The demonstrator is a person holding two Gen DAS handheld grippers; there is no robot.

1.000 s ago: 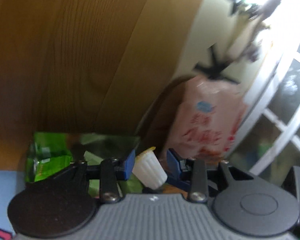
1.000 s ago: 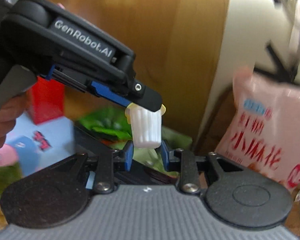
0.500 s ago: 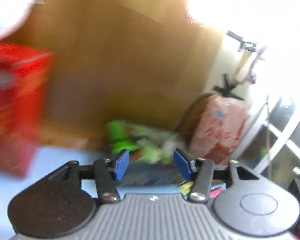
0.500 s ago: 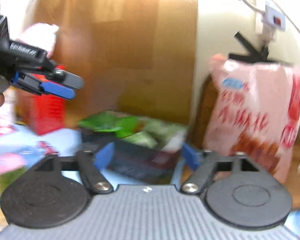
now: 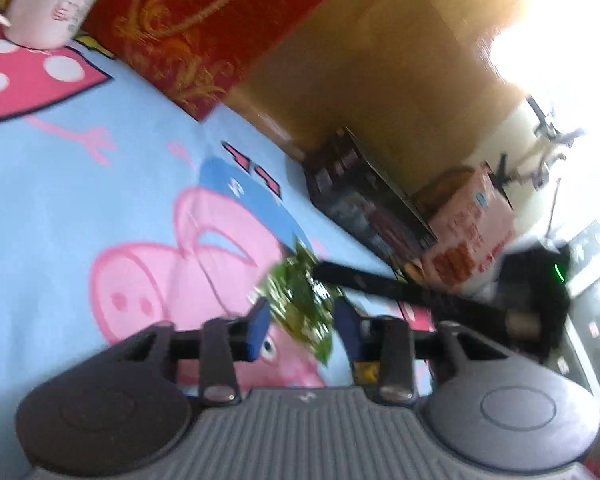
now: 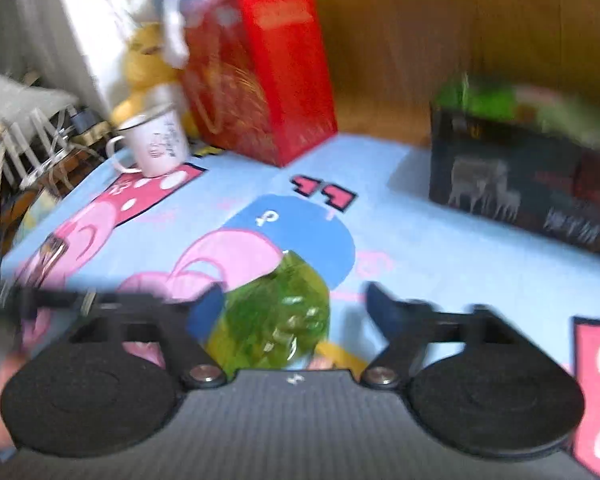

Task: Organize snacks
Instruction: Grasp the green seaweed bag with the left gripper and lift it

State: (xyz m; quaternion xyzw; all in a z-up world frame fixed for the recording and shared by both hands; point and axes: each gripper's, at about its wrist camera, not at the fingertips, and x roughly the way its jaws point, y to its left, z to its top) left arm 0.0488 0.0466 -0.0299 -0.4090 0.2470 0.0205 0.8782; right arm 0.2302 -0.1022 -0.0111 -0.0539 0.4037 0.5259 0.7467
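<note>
Both grippers converge on one green snack packet (image 5: pixel 300 304) mid-mat (image 5: pixel 60 208): my left gripper (image 5: pixel 302 330) has just closed, seemingly pinching it, my right gripper's (image 6: pixel 288 312) narrowing jaws straddle it, for carrying to the black box (image 6: pixel 520 184).

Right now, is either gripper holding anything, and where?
The left gripper, jaws just closing, seems to pinch the green snack packet across its crumpled middle. The right gripper, also just closing, straddles it without gripping.

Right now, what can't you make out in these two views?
- Green packet, both views: blurred; print unreadable, and whether either gripper's pads press it.
- Dark box, right view: contents smeared by motion.
- Pink bag, left view: half behind the dark box, print unreadable.
</note>
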